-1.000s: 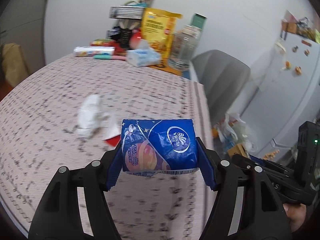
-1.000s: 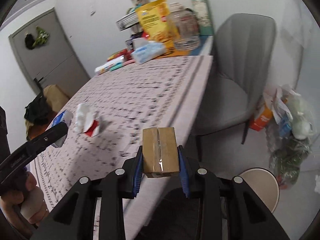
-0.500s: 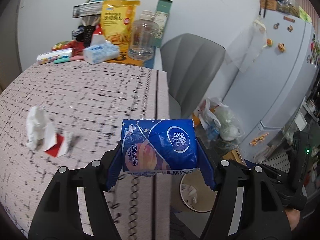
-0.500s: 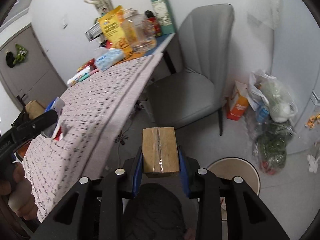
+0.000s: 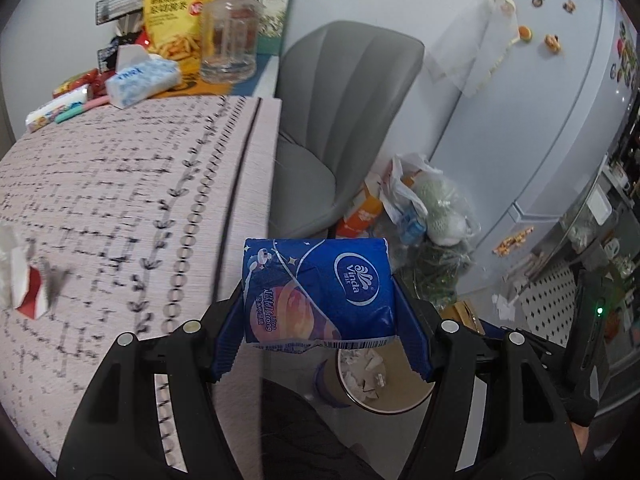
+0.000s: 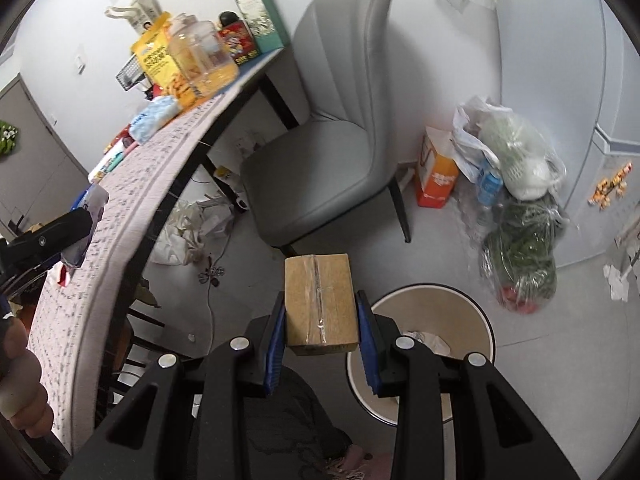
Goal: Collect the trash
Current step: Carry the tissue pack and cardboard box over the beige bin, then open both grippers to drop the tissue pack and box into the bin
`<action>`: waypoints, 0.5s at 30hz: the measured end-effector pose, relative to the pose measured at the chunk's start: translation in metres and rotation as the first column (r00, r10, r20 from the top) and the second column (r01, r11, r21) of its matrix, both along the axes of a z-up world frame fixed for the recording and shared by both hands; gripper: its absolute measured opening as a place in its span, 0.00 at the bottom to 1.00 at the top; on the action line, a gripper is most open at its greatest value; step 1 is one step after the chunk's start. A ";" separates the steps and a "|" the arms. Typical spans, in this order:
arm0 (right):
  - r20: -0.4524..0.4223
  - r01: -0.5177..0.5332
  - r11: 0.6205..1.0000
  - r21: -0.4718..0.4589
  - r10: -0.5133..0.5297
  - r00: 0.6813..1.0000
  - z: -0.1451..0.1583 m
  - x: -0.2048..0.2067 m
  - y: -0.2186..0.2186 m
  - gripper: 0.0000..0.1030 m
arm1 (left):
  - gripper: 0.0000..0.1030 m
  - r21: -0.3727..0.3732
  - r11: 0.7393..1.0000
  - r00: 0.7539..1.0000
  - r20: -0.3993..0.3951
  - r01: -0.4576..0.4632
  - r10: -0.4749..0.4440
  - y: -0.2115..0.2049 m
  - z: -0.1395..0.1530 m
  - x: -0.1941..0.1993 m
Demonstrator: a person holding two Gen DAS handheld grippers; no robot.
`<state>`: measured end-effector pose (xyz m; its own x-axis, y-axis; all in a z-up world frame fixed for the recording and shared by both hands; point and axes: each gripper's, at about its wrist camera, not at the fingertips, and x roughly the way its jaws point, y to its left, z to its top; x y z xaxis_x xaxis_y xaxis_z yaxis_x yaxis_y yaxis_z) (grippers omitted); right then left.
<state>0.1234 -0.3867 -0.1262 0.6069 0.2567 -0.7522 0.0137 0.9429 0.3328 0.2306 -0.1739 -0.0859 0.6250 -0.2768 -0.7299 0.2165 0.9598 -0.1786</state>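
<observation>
My left gripper [image 5: 320, 340] is shut on a blue Vinda tissue pack [image 5: 320, 292] and holds it past the table's right edge, above a round beige trash bin [image 5: 380, 384] on the floor. My right gripper [image 6: 322, 340] is shut on a small brown taped cardboard box [image 6: 320, 304], held in the air just left of the same bin [image 6: 424, 320], which has crumpled paper inside. A crumpled white and red wrapper [image 5: 24, 280] lies on the pink patterned tablecloth [image 5: 120, 200]. The left gripper also shows at the left of the right wrist view [image 6: 60, 236].
A grey chair [image 6: 332, 152] stands beside the table. Plastic bags and an orange carton [image 6: 436, 172] sit on the floor by the fridge [image 5: 540, 100]. A snack bag [image 5: 176, 20], glass jar [image 5: 228, 40] and tissue box [image 5: 140, 80] crowd the table's far end.
Both grippers have swung right, off the table and toward the floor. The bin has come into view below them. Each still holds its item.
</observation>
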 end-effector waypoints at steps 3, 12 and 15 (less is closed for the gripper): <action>-0.011 0.019 1.000 0.007 -0.019 1.000 -0.012 0.005 -0.011 0.32 | 0.65 0.008 1.000 1.000 -0.023 0.018 -0.018 -0.015 -0.009 0.008; -0.008 0.083 0.997 0.004 -0.083 0.997 -0.031 0.011 -0.041 0.55 | 0.65 0.028 0.997 0.995 -0.077 0.072 -0.070 -0.051 -0.030 0.021; -0.014 0.115 0.993 0.013 -0.114 0.993 -0.031 0.008 -0.056 0.57 | 0.65 0.021 0.995 0.991 -0.095 0.099 -0.096 -0.064 -0.035 0.024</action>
